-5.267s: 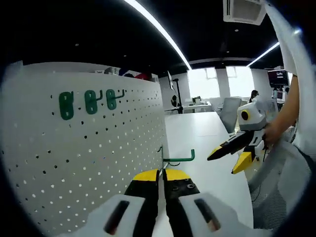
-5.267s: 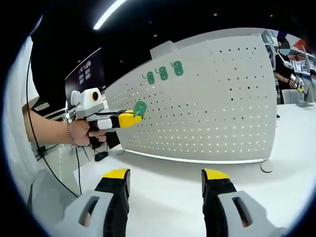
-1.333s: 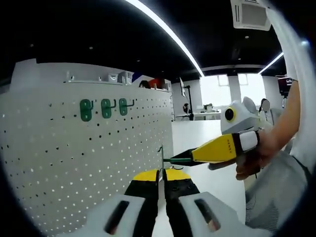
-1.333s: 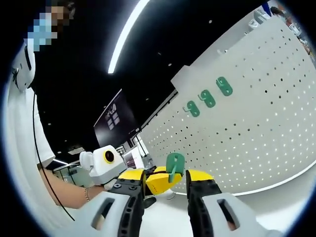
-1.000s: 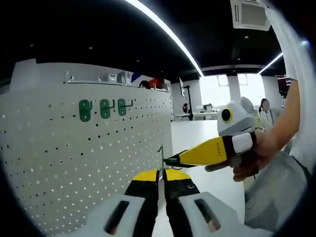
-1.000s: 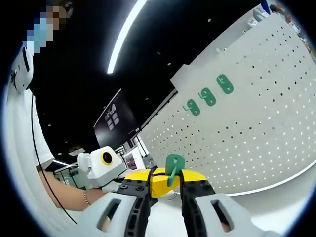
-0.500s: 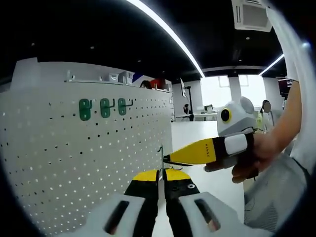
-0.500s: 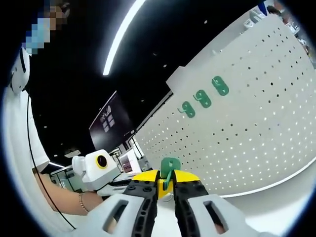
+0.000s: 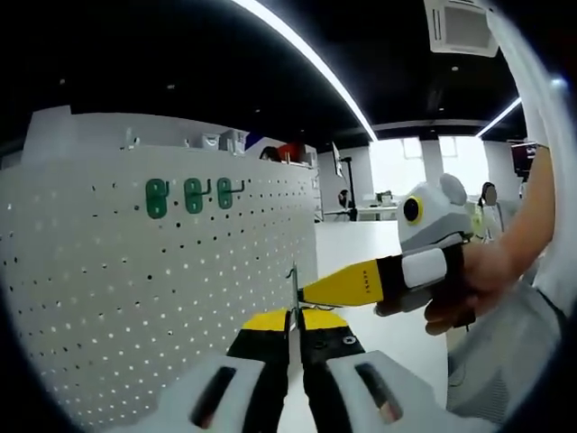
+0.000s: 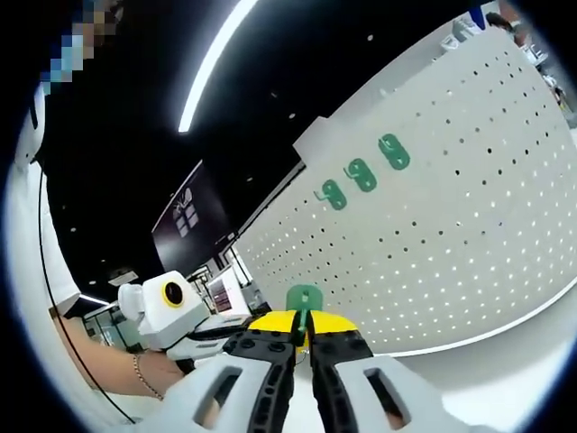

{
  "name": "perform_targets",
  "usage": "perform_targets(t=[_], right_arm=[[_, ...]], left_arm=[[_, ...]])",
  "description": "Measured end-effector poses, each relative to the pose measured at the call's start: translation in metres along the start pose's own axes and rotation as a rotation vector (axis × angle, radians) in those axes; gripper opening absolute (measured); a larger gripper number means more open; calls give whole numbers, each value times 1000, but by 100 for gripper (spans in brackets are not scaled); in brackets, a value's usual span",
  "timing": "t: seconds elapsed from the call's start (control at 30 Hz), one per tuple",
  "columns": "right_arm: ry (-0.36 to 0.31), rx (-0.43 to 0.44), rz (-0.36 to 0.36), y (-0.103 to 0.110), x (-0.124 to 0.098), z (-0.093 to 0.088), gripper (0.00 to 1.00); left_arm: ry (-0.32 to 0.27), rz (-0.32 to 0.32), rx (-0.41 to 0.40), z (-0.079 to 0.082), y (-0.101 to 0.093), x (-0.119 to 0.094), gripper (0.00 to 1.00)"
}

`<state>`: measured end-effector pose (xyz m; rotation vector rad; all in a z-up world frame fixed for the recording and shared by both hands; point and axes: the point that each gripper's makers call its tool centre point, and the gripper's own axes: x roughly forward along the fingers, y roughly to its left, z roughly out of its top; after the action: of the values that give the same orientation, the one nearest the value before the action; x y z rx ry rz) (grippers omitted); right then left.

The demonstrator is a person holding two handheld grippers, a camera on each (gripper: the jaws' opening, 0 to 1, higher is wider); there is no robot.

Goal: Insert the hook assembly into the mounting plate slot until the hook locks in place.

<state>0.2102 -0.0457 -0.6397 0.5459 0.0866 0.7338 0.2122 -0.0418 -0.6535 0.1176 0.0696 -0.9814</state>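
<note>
Hook [image 10: 304, 299]: green plastic back plate, flat with rounded corners, on a thin metal wire. My right claw [image 10: 302, 332] is clamped tight on it, jaws nearly touching, plate sticking up just past the yellow tips. In the left gripper view the plate is edge-on, a thin upright sliver [image 9: 295, 287], with my left claw [image 9: 295, 327] pinched shut on its lower edge. So both claws have the hook, held in the air in front of the pegboard, not touching it.

In the left gripper view the right claw [image 9: 306, 290] comes in from the right, yellow tips at the plate, white body with a hand [image 9: 473, 284] wrapped around it.

Pegboard [image 10: 451, 216]: white sheet, smooth matte, regular grid of small round holes, standing upright on the white surface [image 10: 532, 352]. Three more green hooks [image 10: 361, 175] sit in a row near its top edge; same row in the left gripper view [image 9: 187, 195].

Vs 1.3 s ago: right jaws were spread either side of the plate, now closed on it. The green wire arm that showed between the claws in the left gripper view is now covered by the right claw's tips. Left claw's grip unchanged.
</note>
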Motion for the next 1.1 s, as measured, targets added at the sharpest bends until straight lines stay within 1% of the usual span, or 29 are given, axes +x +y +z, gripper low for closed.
perform_targets(t=[0.13,0.37,0.83,0.93,1.1], right_arm=[[5,-5,-6,0,1,-1,2],[6,11,-12,1,2,-1,1],[11,-5,-11,1,1,-1,1],[13,-21,-14,1,1,0,0],[18,-12,-12,1,2,0,0]], left_arm=[[1,9,-7,-1,1,0,3],[-1,13,-3,-1,2,-2,3],[-2,19,7,0,2,-2,3],[-2,22,1,0,2,-1,4],[-2,20,-10,0,2,-1,5]])
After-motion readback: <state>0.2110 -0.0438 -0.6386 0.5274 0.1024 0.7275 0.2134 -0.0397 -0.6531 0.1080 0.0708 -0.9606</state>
